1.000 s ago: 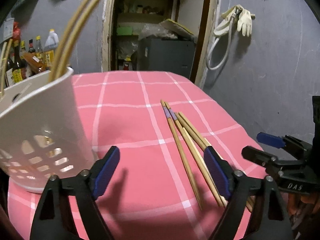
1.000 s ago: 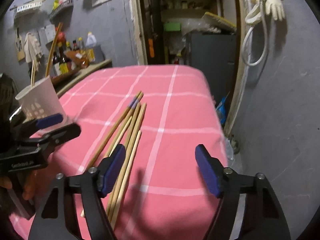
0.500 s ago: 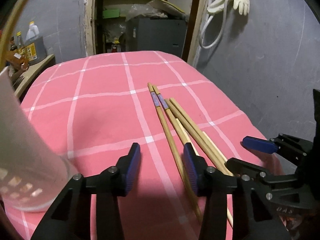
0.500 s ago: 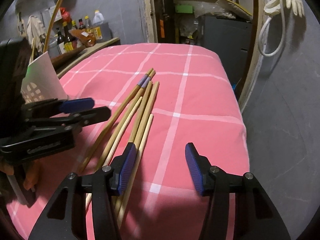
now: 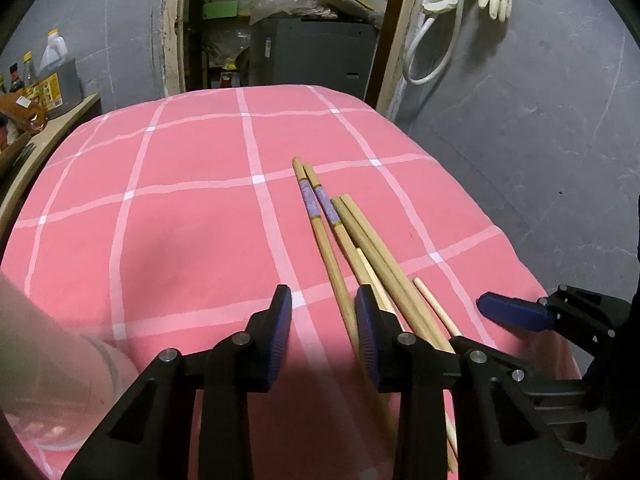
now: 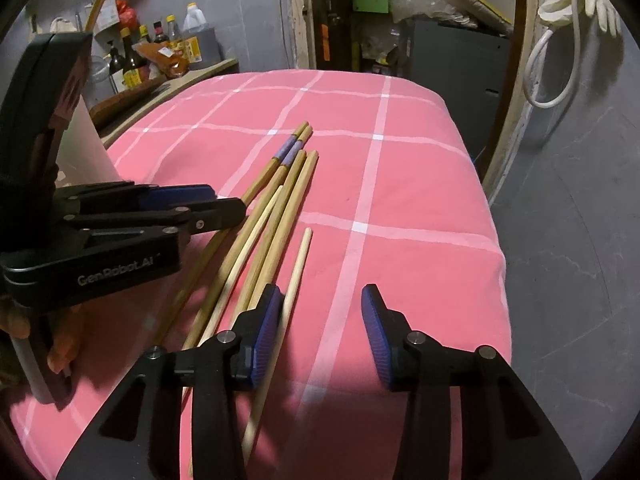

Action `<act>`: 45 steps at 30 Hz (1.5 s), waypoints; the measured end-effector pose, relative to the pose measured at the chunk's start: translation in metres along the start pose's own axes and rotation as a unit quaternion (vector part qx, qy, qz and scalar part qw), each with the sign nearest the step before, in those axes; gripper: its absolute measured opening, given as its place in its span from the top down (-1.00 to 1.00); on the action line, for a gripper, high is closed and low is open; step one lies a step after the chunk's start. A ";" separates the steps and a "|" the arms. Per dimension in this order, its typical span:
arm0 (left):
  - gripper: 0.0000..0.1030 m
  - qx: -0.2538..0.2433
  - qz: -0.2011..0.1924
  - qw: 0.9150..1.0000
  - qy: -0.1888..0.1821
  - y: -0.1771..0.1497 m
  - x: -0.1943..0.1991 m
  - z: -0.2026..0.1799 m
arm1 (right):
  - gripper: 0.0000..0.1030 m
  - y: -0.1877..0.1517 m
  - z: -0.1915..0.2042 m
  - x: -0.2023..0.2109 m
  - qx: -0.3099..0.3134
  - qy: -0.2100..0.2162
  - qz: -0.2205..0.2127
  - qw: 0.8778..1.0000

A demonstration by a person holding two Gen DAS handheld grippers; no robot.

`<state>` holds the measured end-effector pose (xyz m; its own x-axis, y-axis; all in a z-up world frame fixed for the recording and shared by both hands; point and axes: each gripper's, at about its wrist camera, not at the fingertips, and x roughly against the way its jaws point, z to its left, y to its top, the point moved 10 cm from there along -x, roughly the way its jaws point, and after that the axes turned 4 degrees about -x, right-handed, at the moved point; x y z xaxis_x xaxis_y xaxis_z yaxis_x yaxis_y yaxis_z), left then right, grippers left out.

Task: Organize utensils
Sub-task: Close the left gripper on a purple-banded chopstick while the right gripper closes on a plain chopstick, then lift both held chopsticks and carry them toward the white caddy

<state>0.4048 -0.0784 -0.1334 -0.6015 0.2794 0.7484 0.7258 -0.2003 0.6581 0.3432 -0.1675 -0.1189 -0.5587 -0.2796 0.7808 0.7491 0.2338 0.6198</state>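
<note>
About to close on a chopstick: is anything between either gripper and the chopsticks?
Nothing visible. The left gripper straddles the outermost banded chopstick; the right gripper, jaws closing, has the short pale chopstick beside its left pad.

For you, operator: "GenRobot.AI" in pale letters on the black body of your left gripper (image 6: 224,210).

Dim indoor light. Both fisheye views bow straight lines and darken to black at the corners. Soft shadows pool on the pink checked tabletop (image 5: 180,208) beneath each claw. A white container (image 5: 44,364) at the lower left is blurred.
</note>
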 end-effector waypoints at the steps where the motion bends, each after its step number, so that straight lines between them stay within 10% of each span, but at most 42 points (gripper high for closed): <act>1: 0.53 0.001 0.001 1.000 0.000 0.002 -0.001 0.000 | 0.58 0.001 -0.001 0.000 -0.003 -0.002 -0.003 1.000; 3: 0.62 0.004 0.003 1.000 -0.002 0.003 -0.004 0.000 | 0.82 0.002 -0.004 0.000 -0.013 0.000 -0.003 1.000; 20: 0.89 0.044 0.028 0.998 -0.027 0.004 -0.006 0.003 | 0.90 0.011 -0.010 -0.012 -0.085 0.062 0.044 0.993; 34: 0.92 0.067 0.011 0.997 -0.046 -0.023 0.038 -0.010 | 0.94 0.008 -0.019 0.020 -0.175 0.132 -0.030 0.975; 45: 0.92 0.073 0.014 0.997 -0.032 -0.037 0.049 -0.012 | 0.86 -0.007 -0.004 0.017 -0.125 0.099 0.002 0.987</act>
<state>0.3446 -0.0689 -0.1201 -0.5606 0.3362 0.7568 0.7859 -0.0720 0.6142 0.3300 -0.1773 -0.1103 -0.4942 -0.4608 0.7371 0.8294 0.0042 0.5587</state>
